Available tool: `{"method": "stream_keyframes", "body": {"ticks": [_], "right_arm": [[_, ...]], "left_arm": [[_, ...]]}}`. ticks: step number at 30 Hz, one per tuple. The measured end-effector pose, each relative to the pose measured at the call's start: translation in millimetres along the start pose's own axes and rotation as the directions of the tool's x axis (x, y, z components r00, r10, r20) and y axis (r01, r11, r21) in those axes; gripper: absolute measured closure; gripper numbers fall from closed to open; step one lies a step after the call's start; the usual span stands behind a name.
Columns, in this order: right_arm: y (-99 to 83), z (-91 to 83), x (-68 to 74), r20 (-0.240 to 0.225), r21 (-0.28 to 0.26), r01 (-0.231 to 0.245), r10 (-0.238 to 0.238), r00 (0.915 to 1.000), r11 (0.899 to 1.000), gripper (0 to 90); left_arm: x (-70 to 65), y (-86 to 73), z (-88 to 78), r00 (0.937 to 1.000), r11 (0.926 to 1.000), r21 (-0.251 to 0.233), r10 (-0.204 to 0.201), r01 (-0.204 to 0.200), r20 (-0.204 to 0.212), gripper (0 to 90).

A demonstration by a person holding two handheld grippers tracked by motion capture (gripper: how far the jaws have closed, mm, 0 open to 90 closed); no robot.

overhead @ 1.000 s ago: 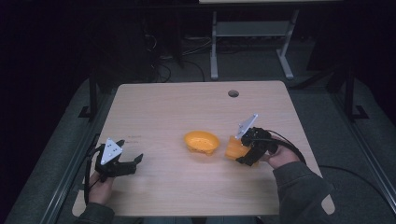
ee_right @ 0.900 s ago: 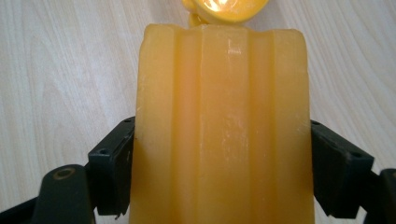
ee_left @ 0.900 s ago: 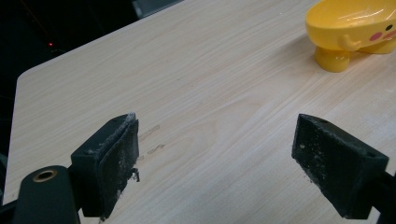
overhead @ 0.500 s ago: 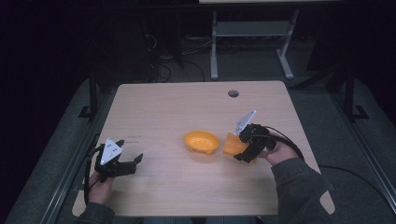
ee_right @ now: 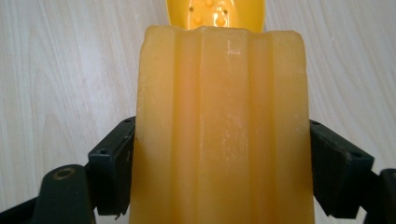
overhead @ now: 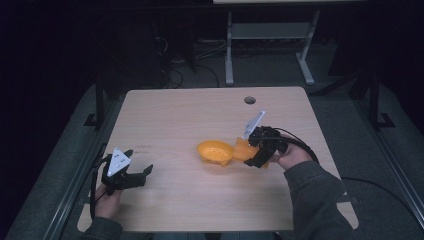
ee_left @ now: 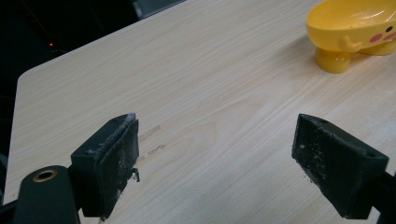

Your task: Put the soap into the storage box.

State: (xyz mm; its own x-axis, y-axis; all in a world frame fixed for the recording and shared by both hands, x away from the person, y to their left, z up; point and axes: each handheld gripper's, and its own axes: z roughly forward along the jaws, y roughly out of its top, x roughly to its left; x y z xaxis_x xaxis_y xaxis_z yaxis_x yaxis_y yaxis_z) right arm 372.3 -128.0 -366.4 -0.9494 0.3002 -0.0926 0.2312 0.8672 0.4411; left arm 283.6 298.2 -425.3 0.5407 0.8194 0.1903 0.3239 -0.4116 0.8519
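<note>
Holding ridged orange soap bar [ee_right: 219, 130] clamped in right gripper [overhead: 258, 152], just right of yellow duck soap dish [overhead: 215, 152] mid-table; pick done, drop into dish left; left gripper [overhead: 131, 176] jaws apart, idle near left edge.

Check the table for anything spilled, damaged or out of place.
Nothing stands out. The yellow soap dish stands upright on the table, the right gripper holds the orange soap bar squarely beside it, and the left gripper is open and empty.
</note>
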Motion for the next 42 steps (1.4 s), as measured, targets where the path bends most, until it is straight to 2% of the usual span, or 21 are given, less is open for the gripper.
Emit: {"method": "stream_keyframes", "body": {"ticks": [14, 28, 33, 42], "right_arm": [[32.5, 5.3, -7.2, -0.011, -0.005, 0.051, -0.051, 0.9986, 0.999, 20.6], [57.2, 16.7, -12.4, -0.028, 0.000, 0.075, -0.075, 0.9968, 0.997, 20.6], [62.5, 20.3, -13.9, -0.041, -0.014, 0.078, -0.079, 0.9961, 0.997, 20.6], [67.6, 28.6, -16.4, -0.053, -0.009, 0.075, -0.076, 0.9957, 0.997, 20.6]], "left_arm": [[1.2, 0.0, -0.3, 1.0000, 1.0000, -0.003, -0.006, 0.006, -0.002, 14.1], [1.8, -0.1, -0.3, 0.9999, 0.9999, -0.005, -0.012, 0.012, -0.003, 14.1], [1.8, -0.2, -0.2, 0.9999, 0.9999, -0.004, -0.014, 0.014, -0.002, 14.1], [2.2, -0.1, -0.6, 0.9999, 0.9999, -0.004, -0.013, 0.013, -0.002, 14.1]]}}
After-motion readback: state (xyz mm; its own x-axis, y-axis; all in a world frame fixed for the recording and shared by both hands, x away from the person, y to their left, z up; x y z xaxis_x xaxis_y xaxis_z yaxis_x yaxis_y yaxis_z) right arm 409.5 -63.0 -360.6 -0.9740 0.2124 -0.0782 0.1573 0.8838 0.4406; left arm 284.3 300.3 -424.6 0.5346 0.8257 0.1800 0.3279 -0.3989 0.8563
